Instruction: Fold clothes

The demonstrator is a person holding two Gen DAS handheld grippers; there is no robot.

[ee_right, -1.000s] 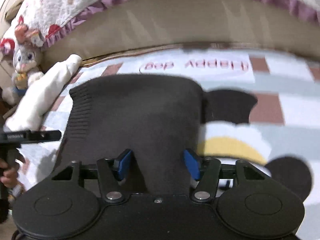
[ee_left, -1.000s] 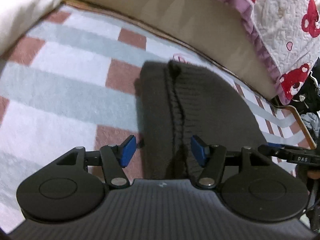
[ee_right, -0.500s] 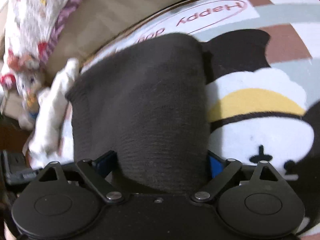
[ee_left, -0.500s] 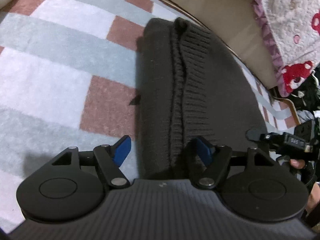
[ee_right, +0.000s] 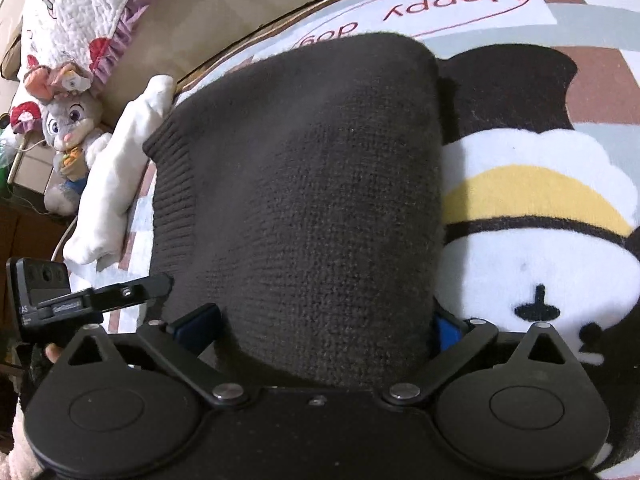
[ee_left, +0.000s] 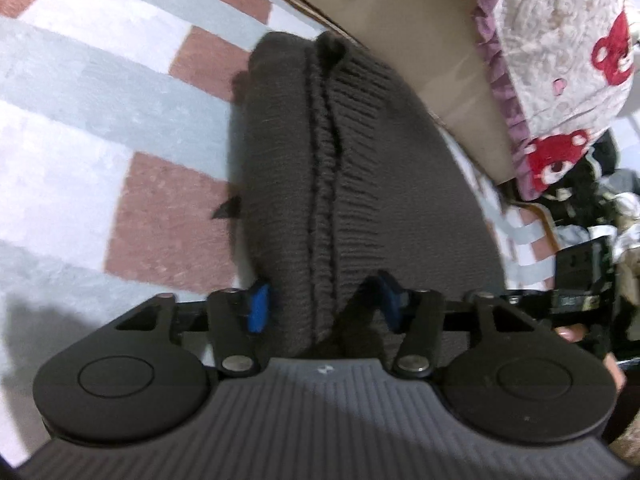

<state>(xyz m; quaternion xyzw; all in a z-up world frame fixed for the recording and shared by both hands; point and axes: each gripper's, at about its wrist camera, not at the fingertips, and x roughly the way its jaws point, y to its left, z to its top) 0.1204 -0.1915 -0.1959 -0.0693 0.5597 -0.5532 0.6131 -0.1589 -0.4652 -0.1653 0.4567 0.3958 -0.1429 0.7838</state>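
Compared with a second earlier, the blue-padded left gripper (ee_left: pixel 324 306) has been narrowed and is now pinched on the ribbed edge of the folded dark brown knitted sweater (ee_left: pixel 344 184). The right gripper (ee_right: pixel 320 328) has been spread wide, its pads flanking the fold (ee_right: pixel 304 200). The sweater lies on the checked cartoon-dog blanket (ee_right: pixel 532 216), its long axis running away toward the beige bed edge (ee_left: pixel 400 20).
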